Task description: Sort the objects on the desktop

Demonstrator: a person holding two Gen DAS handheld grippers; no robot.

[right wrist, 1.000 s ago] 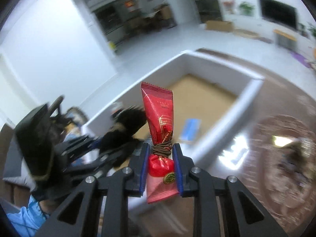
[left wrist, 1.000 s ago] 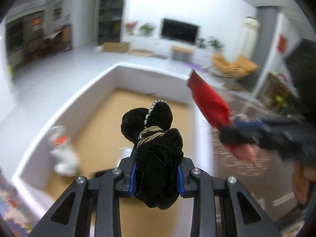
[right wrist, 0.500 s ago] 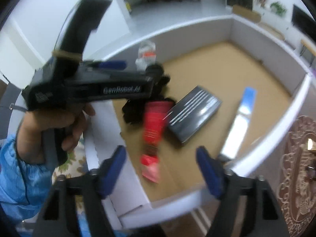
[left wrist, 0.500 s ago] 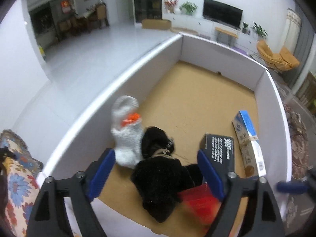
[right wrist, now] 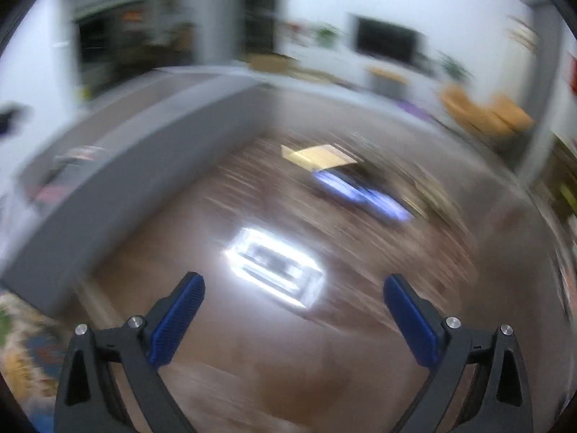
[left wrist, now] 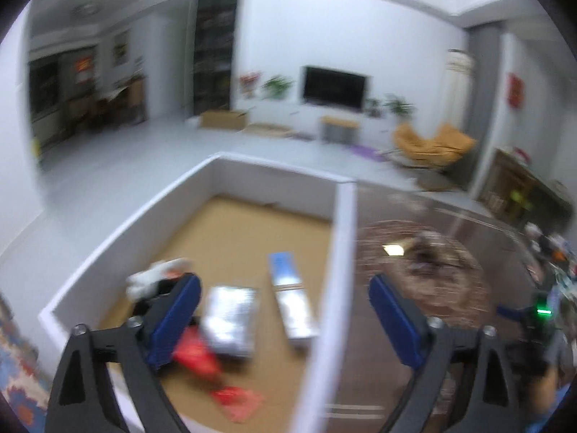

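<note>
Here, both tongs have just been opening and stand wide apart, nothing between them. The left tongs (left wrist: 285, 315) hang over the near end of a white-walled box (left wrist: 340, 252), where a red packet (left wrist: 196, 355), a dark box (left wrist: 230, 319) and a blue-and-white carton (left wrist: 290, 303) lie. The right tongs (right wrist: 294, 315) point at the glossy brown tabletop (right wrist: 252, 361) beside that box; a blurred blue item (right wrist: 360, 195) lies farther off.
</note>
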